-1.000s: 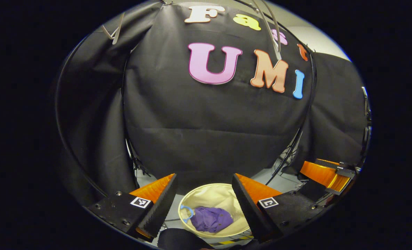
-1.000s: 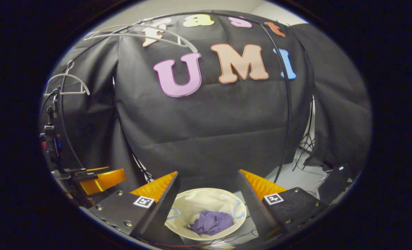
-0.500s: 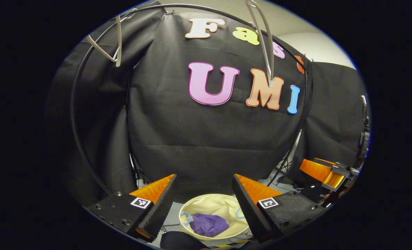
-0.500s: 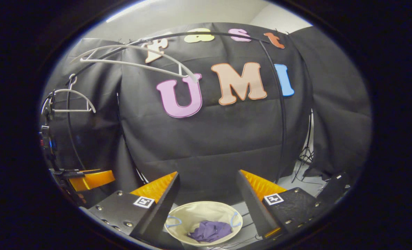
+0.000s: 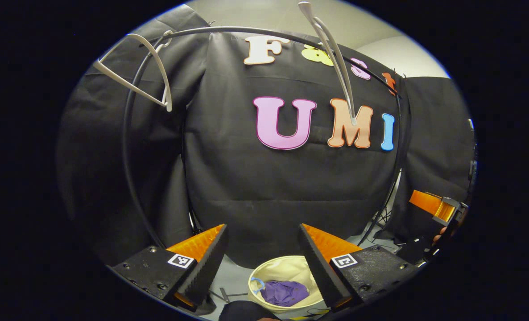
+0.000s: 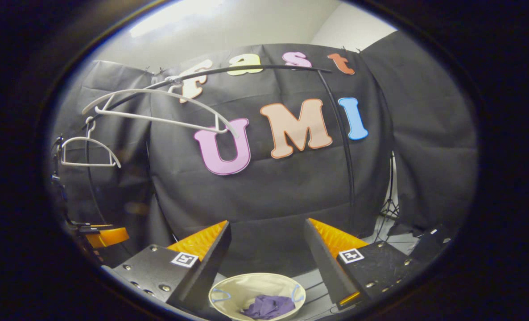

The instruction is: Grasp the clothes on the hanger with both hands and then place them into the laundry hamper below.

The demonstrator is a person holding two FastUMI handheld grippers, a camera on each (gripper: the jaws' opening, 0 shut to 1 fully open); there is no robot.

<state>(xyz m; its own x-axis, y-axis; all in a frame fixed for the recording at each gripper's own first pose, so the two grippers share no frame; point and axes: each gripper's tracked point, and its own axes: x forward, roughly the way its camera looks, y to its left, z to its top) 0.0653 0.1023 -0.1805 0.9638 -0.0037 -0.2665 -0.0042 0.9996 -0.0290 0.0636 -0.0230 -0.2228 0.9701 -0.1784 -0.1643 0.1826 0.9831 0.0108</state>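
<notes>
From my left gripper (image 5: pixel 262 254) the jaws stand apart with nothing between them, and the purple clothes (image 5: pixel 284 292) lie at six o'clock, bunched in the cream laundry hamper (image 5: pixel 287 268). My right gripper (image 6: pixel 266 249) is likewise spread and empty; there the hamper sits dead centre at six, so I judge neither hand nearer. Bare hangers (image 6: pixel 157 111) hang at eleven o'clock.

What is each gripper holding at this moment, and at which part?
Nothing. The left gripper and right gripper are open with nothing between the fingers; the purple clothes lie in the hamper.
</notes>
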